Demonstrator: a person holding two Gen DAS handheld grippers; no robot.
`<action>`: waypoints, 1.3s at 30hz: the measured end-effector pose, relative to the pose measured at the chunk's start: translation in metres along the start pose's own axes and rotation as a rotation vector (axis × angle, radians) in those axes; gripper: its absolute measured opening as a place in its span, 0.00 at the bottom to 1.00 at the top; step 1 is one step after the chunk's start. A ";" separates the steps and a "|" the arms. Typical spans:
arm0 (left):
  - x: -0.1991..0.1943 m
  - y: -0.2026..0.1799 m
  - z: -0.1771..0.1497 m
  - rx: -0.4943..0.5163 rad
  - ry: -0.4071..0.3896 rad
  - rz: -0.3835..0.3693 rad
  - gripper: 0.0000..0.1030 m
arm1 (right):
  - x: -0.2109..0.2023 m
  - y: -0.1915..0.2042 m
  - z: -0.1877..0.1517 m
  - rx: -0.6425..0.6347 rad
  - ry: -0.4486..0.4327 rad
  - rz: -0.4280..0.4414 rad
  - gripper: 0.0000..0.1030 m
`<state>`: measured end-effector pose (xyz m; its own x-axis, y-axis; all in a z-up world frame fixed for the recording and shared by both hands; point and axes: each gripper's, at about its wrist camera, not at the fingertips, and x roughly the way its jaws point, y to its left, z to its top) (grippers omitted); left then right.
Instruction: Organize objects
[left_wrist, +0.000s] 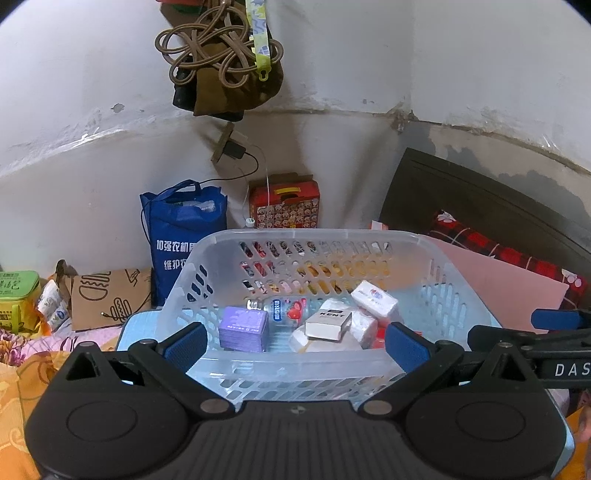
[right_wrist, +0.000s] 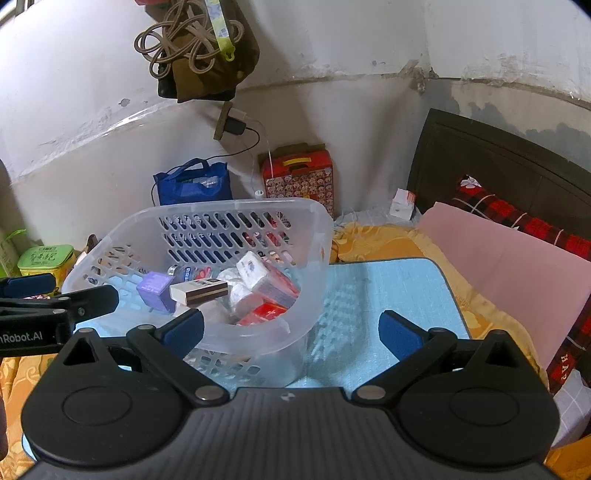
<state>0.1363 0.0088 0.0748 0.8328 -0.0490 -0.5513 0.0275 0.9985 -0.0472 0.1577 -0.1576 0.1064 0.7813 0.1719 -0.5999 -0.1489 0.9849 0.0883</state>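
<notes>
Over the near rim of the clear plastic basket on the blue mat, my left gripper hangs with its pads spread wide and nothing between them. Inside lie a purple box, a Kent carton, a small bottle and white tissue packs, all light by the look of them; the cardboard is stiff enough to pinch across its narrow sides, the tissue soft. From my right wrist, my right gripper is likewise spread and empty, beside the basket's right corner above bare mat. The thin wall would likely flex, so I'd grip the thicker rim.
</notes>
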 end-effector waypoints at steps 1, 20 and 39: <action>0.000 0.001 0.000 0.000 0.000 -0.001 1.00 | -0.001 0.001 0.000 -0.003 -0.001 -0.002 1.00; -0.007 0.005 -0.003 -0.008 -0.011 -0.017 1.00 | -0.009 0.009 0.000 -0.014 -0.002 -0.023 1.00; -0.004 0.004 -0.004 0.000 -0.004 -0.014 1.00 | -0.004 0.009 0.000 -0.003 0.008 -0.023 1.00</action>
<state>0.1310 0.0125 0.0731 0.8347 -0.0631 -0.5471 0.0392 0.9977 -0.0552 0.1530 -0.1499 0.1092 0.7798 0.1489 -0.6080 -0.1327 0.9885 0.0719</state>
